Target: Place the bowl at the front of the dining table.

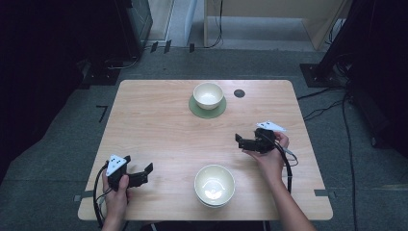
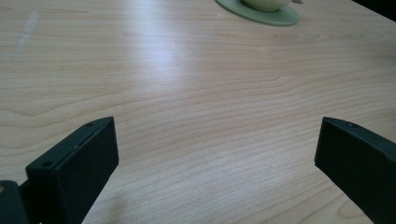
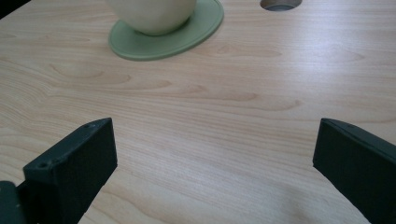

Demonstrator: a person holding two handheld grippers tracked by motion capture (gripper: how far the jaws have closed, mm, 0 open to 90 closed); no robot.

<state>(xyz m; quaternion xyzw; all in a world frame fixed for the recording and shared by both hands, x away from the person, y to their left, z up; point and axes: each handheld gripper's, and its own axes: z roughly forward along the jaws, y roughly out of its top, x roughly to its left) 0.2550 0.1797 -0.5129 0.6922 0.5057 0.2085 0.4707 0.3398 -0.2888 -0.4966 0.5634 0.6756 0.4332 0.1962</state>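
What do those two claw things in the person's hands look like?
Each claw is black, with two flat, blocky jaws that have small screw holes. The left claw and the right claw each carry a grey three-cornered plate with dark dots on top. A black cable trails from each one. The person's forearms are bare, with no sleeves to see.

A pale wooden worktop (image 1: 144, 125) stands on grey floor (image 1: 48, 159), black cables (image 1: 332, 103) trailing off right, dark equipment (image 1: 38, 62) looming left, light wooden furniture (image 1: 269, 14) behind.

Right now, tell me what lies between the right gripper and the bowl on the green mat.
Bare wood: right gripper view shows nothing between the right gripper and bowl.
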